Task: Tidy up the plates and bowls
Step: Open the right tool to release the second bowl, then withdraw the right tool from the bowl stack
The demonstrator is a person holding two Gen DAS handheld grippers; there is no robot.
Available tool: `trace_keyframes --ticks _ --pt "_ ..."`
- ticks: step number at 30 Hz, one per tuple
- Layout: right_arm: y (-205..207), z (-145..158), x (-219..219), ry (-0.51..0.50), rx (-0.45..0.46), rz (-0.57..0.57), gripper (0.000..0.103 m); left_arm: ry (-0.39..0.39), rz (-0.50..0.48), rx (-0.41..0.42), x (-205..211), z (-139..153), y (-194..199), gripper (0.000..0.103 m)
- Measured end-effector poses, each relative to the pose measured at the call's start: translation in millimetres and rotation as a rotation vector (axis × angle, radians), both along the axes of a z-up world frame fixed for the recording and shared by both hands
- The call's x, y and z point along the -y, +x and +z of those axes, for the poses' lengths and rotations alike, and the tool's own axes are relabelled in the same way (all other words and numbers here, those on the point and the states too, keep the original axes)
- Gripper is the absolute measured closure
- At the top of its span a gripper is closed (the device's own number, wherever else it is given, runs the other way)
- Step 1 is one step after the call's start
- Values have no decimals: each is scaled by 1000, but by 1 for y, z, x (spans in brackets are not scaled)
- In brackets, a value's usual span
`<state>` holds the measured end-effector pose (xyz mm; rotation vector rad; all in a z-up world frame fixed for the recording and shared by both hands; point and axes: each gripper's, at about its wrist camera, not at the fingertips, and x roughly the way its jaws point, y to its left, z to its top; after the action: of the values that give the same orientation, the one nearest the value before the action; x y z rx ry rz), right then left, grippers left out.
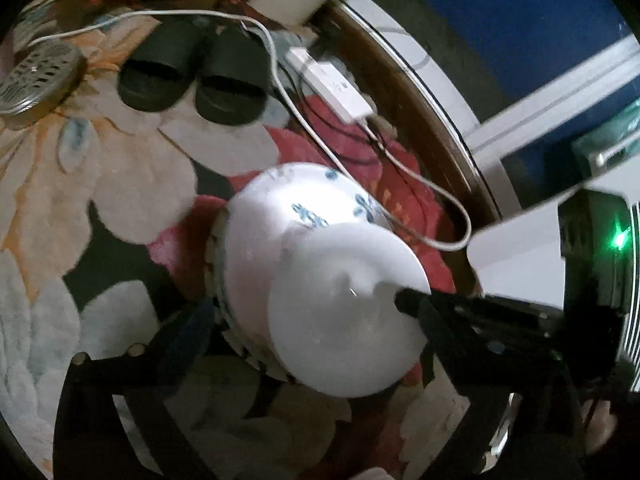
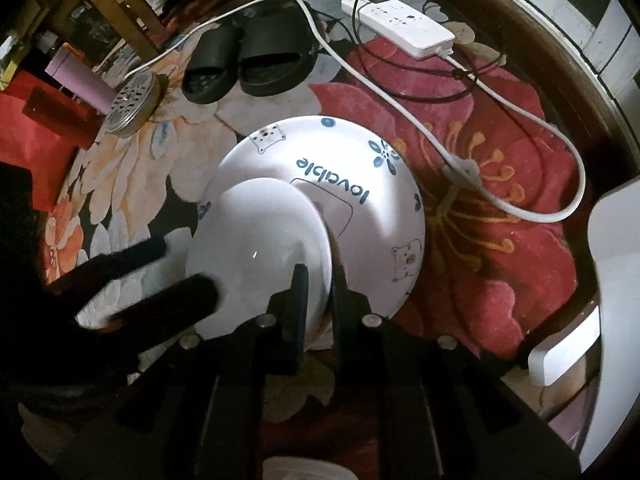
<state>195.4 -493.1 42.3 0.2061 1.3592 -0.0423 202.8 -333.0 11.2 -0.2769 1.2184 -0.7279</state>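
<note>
Plain white bowl (image 2: 256, 240), centre frame: glossy glazed ceramic, smooth. Printed plate (image 2: 360, 196) beneath it: same glossy white glaze with blue print. Right gripper (image 2: 318, 296) fingers: matt black plastic with metal screw heads. Carpet (image 2: 500, 240): soft pile, floral, matt. Slippers (image 2: 248, 60), upper centre: matt black rubber. Perforated lid (image 2: 132, 104), upper left: dull metal. Power strip (image 2: 400, 26), upper right: smooth white plastic.

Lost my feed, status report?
Right hand-held gripper shut on plain white dish. Left hand-held gripper open around it, over printed white plate. Nothing blocking.
</note>
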Motion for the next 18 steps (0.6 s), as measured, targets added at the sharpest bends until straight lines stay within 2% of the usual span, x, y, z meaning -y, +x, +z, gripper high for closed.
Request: trace_keyframes --ticks 12,14,16,18 --pt "-4 6 0 -1 -5 -33 88 182 94 47 -34 -15 1 1" --pt "-4 11 -5 -21 7 -23 74 196 102 47 -40 -16 -1 1" --pt "-3 17 -11 -41 33 -10 25 209 106 50 -47 -16 -4 1" --pt "-4 26 -20 -69 90 -1 9 220 113 55 -55 -14 -6 1"
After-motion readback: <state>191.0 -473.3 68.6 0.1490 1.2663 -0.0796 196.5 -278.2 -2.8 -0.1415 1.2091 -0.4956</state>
